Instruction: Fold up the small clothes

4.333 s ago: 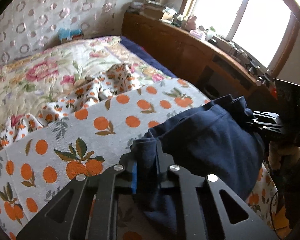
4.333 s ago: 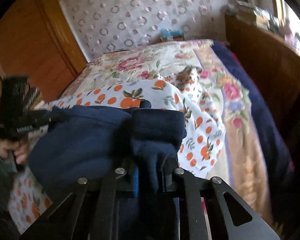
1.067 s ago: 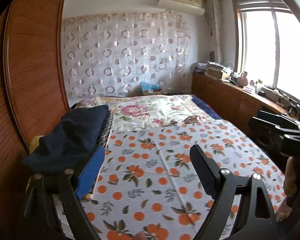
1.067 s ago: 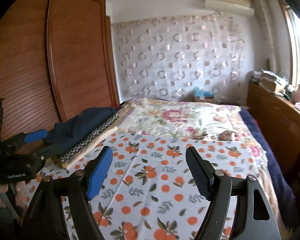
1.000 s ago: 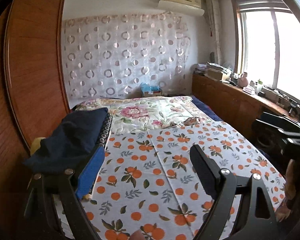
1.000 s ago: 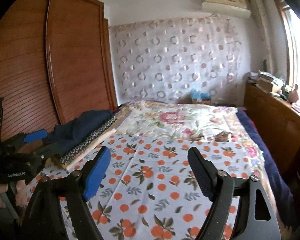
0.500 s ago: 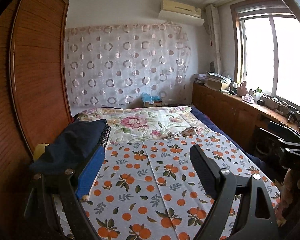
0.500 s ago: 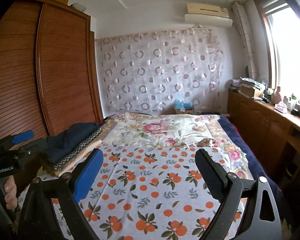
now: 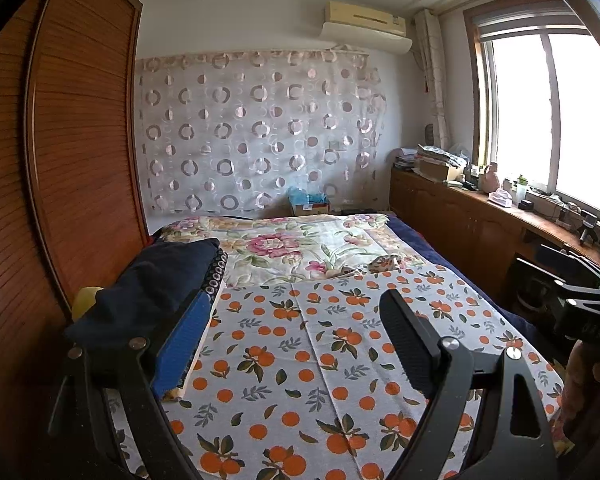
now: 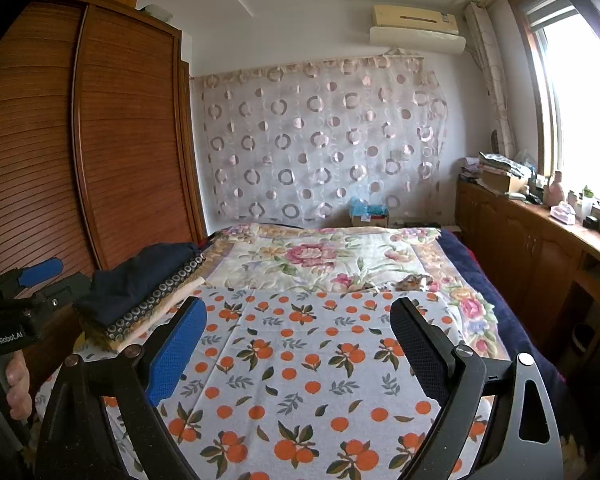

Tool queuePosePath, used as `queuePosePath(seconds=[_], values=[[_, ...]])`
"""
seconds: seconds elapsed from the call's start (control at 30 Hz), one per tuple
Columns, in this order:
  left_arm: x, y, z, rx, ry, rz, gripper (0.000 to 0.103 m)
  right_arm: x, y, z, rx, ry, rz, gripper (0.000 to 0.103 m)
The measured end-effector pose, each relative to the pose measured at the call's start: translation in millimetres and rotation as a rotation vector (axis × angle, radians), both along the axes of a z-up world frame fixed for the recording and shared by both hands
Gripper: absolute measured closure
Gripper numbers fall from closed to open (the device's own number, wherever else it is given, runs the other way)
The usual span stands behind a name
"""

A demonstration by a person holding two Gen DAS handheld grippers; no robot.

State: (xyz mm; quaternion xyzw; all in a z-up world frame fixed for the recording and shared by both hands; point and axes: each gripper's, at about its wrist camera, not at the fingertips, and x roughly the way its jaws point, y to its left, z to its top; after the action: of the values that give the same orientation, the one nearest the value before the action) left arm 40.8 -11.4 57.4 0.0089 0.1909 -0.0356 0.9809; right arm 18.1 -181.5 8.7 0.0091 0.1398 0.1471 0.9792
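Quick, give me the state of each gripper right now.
Left gripper: open, holding nothing, above the orange-print sheet.
Right gripper: open, holding nothing, above the same sheet.

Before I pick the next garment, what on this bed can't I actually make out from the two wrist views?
- Pile under the navy garment: lower layers show only as edges in the right wrist view; the left finger covers its near end in the left.
- Small patterned cloth: too small to identify.
- Near bed edge: cut off by both gripper frames.
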Motion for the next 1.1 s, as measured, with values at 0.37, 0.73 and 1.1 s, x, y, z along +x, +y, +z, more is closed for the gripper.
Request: queuePosePath(seconds=[0.37,0.73,1.1], values=[[0,1,0,0.0,-0.002,0.001,0.016,4,-11,2,-0.001,0.003,0.012,0.009],[0,1,-1,-0.001,0.0,0.0,0.016,4,-17,3,-0.003,0.005,0.018,0.009],[0,2,-1,-0.001,-0.001,0.0,0.016,5,-21,4,-0.007,0.007,0.024,0.009]])
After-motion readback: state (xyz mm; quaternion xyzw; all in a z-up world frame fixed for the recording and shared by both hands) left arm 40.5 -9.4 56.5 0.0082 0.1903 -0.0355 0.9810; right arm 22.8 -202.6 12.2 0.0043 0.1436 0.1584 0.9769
